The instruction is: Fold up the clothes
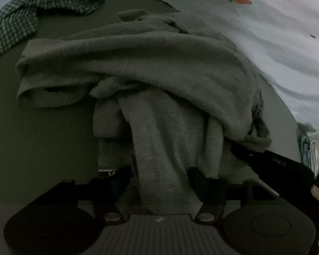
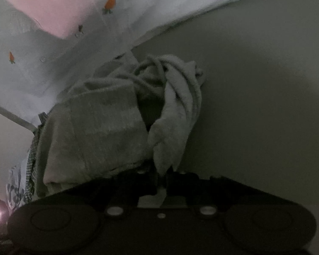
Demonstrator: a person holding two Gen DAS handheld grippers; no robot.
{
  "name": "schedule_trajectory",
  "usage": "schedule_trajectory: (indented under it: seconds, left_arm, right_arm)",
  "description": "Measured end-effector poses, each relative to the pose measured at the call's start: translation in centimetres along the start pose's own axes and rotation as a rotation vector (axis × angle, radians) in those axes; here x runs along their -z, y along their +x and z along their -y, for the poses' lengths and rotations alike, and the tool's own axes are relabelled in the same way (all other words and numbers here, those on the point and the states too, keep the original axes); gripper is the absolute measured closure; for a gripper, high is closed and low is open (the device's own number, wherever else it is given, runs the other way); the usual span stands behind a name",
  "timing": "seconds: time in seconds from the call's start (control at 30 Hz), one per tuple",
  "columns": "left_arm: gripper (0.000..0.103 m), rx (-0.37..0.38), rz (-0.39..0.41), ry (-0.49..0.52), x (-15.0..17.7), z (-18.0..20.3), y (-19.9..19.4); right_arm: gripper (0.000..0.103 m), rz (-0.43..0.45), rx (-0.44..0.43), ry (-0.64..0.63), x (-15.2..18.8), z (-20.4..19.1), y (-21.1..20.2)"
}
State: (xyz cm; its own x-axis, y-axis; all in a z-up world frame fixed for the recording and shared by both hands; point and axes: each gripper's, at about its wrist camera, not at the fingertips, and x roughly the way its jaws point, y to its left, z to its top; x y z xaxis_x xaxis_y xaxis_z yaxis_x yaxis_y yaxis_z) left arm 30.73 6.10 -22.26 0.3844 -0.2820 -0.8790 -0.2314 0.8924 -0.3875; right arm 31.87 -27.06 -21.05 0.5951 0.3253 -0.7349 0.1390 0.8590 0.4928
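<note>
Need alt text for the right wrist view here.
The right gripper is shut on a twisted fold of a crumpled grey garment lying on a plain grey surface. Behind it lies white cloth with small carrot prints.

the left claw has its fingertips buried under the grey garment, so contact cannot be told. the checked cloth is cut off at ten o'clock. the right claw sits in shadow, its tips hidden by fabric. the small print on the white sheet is too blurred to read.
</note>
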Motion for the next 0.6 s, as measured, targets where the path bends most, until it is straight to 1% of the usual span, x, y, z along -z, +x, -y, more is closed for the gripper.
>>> schedule_trajectory:
  seconds: [0.03, 0.1, 0.23, 0.3, 0.33, 0.37, 0.4, 0.43, 0.47, 0.53, 0.6]
  left_arm:
    - [0.048, 0.001, -0.003, -0.005, 0.1, 0.0, 0.1]
    - [0.048, -0.002, -0.008, -0.005, 0.2, 0.1, 0.2]
    - [0.049, 0.002, 0.014, 0.009, 0.6, 0.4, -0.3]
    - [0.060, 0.012, 0.028, 0.010, 0.8, 0.4, -0.6]
    - [0.072, 0.019, 0.033, 0.007, 0.9, 0.3, -0.7]
    - [0.079, 0.029, 0.036, 0.004, 1.0, 0.2, -0.7]
    - [0.081, 0.037, 0.042, 0.005, 1.2, 0.1, -0.8]
    - [0.086, 0.044, 0.048, 0.006, 1.3, 0.1, -1.0]
    - [0.089, 0.045, 0.055, 0.011, 1.2, 0.0, -1.1]
    - [0.090, 0.037, 0.083, 0.019, 1.2, 0.0, -1.6]
    - [0.091, 0.036, 0.108, 0.014, 0.9, -0.5, -2.1]
  right_arm:
    - [0.098, 0.015, 0.001, -0.012, 0.1, 0.0, -0.6]
    - [0.098, 0.054, 0.012, -0.059, 0.4, -0.2, -2.3]
    - [0.098, 0.186, 0.095, -0.147, -0.6, -0.5, -6.3]
    - [0.098, 0.269, 0.152, -0.171, -1.7, -0.4, -8.7]
    - [0.098, 0.310, 0.180, -0.182, -2.3, -0.3, -9.9]
    - [0.098, 0.353, 0.211, -0.202, -2.9, -0.4, -11.2]
    - [0.098, 0.395, 0.241, -0.222, -3.6, -0.5, -12.4]
    - [0.098, 0.444, 0.273, -0.247, -4.4, -0.5, -13.7]
    - [0.098, 0.493, 0.305, -0.272, -5.3, -0.6, -15.0]
    - [0.098, 0.604, 0.391, -0.329, -6.9, -1.1, -17.3]
    - [0.098, 0.694, 0.441, -0.360, -8.4, -1.5, -19.2]
